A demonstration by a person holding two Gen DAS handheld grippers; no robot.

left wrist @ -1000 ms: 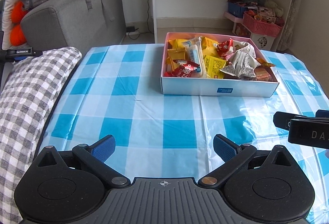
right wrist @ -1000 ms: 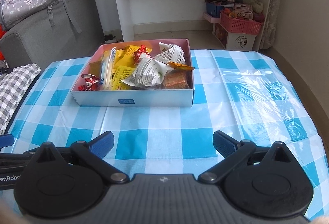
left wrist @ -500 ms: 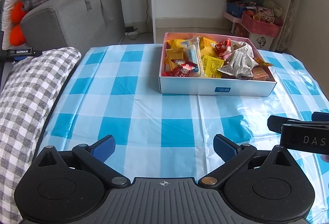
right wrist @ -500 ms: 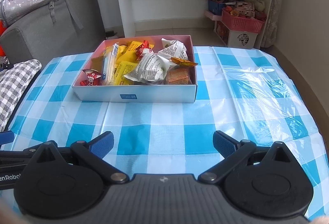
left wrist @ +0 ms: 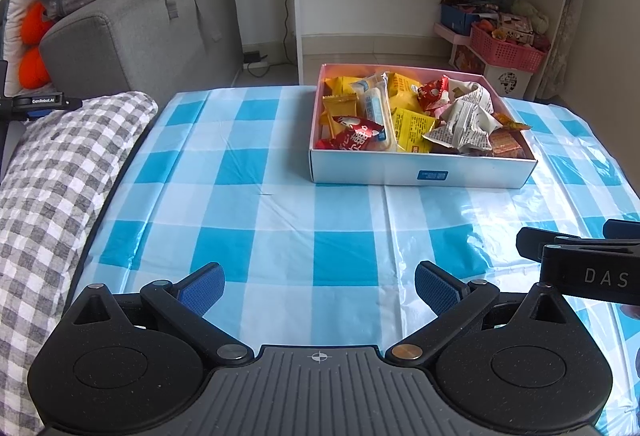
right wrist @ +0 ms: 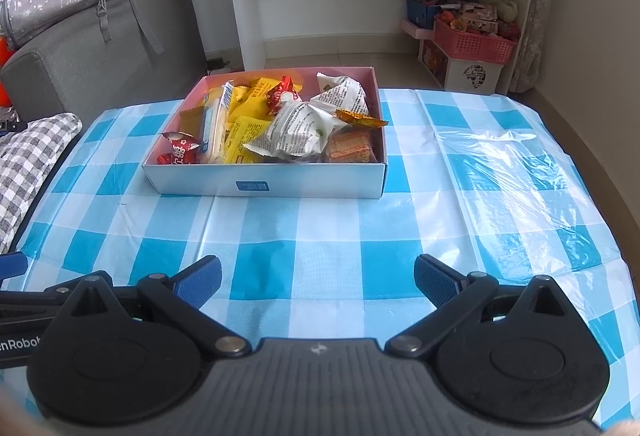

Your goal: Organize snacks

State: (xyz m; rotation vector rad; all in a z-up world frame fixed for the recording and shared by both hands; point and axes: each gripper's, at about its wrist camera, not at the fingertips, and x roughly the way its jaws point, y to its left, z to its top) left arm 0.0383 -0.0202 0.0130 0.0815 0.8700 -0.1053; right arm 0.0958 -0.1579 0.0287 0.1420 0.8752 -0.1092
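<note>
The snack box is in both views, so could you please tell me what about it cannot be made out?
- Snack box: its floor is hidden in both views by heaped packets.
- Blue label on the front wall: print too small to read in either view.
- White printed packet: covers whatever lies under it.
- Orange packet: near edge cut off by the front wall, left view.

Left gripper at 6 o'clock, fingers spread wide, nothing between the blue pads, low over the blue-checked tablecloth. White box at 1 o'clock, packed with snack packets in yellow, red and white. Right gripper edging in at 3 o'clock. Grey checked cushion at 9 o'clock.
</note>
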